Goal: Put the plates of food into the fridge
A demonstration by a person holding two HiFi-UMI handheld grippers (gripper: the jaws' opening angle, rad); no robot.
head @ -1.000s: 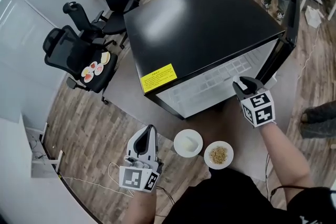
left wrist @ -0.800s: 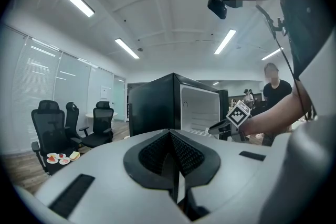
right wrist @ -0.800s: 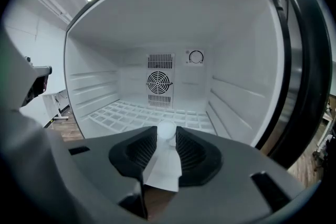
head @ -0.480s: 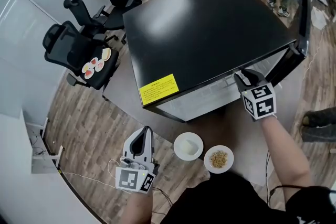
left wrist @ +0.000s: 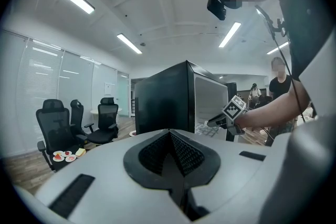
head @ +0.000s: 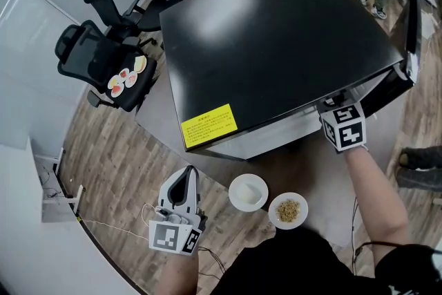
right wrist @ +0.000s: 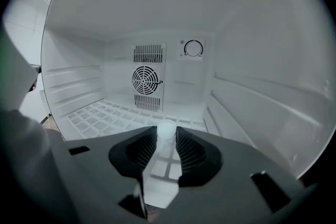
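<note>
I hold my left gripper low, jaws together and empty, my right gripper inside the open black fridge, tips pinching a small white round piece, pale-food plate and crumb-topped plate on the floor before the fridge

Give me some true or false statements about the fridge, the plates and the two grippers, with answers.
1. The fridge stands open. True.
2. Two plates are already in the fridge. False: the white plate and the grain plate lie on the floor in front of it.
3. The left gripper holds a plate. False: its jaws are together on nothing, beside the white plate.
4. The right gripper reaches into the fridge. True.
5. The right gripper's jaws are pressed together. False: they stand apart with a small white piece between their tips.
</note>
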